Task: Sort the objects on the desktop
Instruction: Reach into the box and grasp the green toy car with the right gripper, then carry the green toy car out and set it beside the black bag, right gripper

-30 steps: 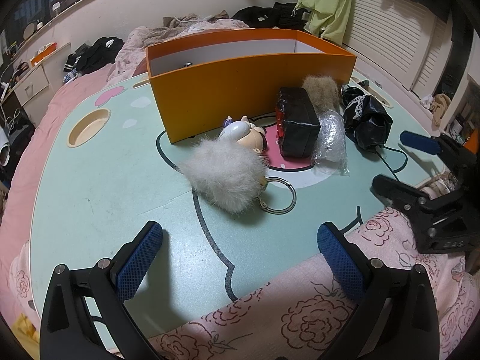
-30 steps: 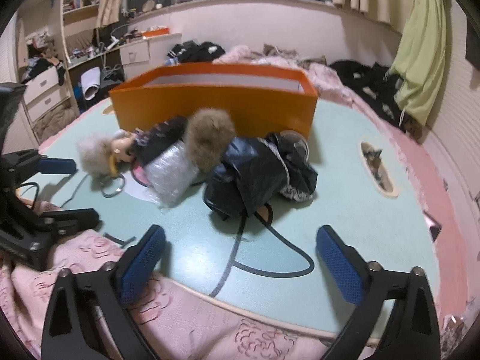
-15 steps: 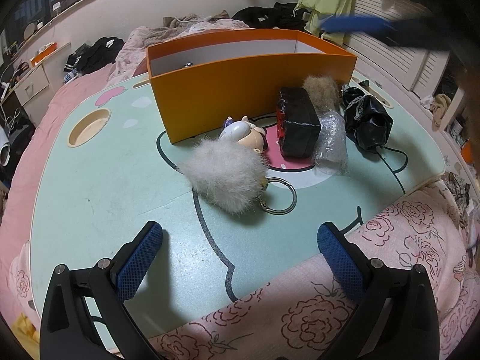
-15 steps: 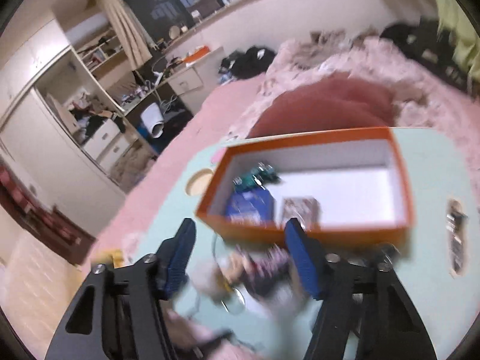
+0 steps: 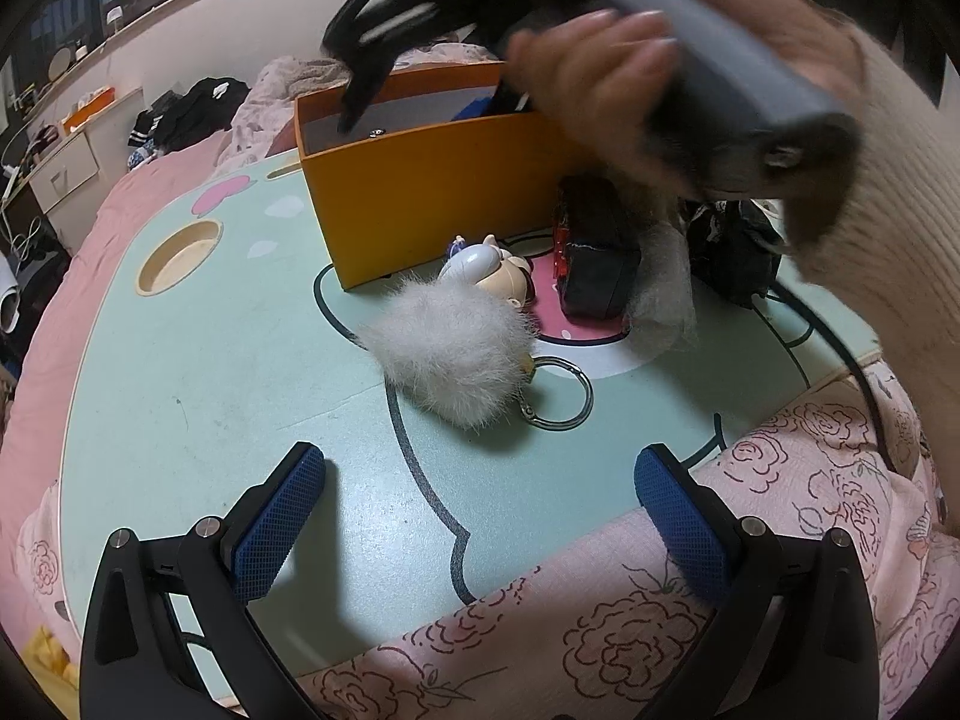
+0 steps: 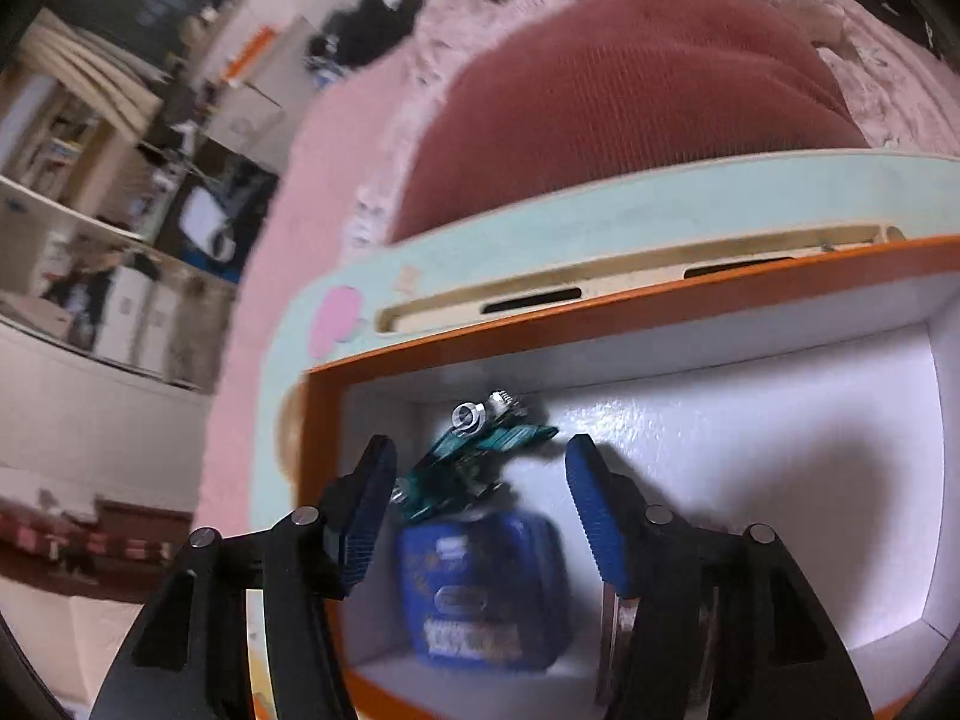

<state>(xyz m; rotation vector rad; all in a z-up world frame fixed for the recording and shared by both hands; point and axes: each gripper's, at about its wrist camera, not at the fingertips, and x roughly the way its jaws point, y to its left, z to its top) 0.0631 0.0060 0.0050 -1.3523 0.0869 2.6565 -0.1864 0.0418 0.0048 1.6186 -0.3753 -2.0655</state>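
mint-green table (image 5: 180, 396) with a cartoon face printed on it carries everything, largest first: an orange box (image 5: 432, 192) with a white inside, standing at the far middle; a black pouch (image 5: 594, 252) and a crumpled black bag (image 5: 732, 252) to its right; a white fur pom (image 5: 450, 354) on a metal key ring (image 5: 558, 396), lying in front of the box and touching a small doll head (image 5: 498, 264).

inside the box, at its left end, lie a blue packet (image 6: 480, 588) and a teal clip-like item (image 6: 474, 462), both blurred.

a second ago the right gripper (image 6: 480, 498) was low at the table edge, spread wide; now it hangs over the box, jaws narrower but still apart, nothing between them. the left gripper (image 5: 480, 516) has not moved and stays spread over the near edge.

the right hand (image 5: 606, 78) and cream sleeve (image 5: 888, 192) now block the box's right end in the left view.
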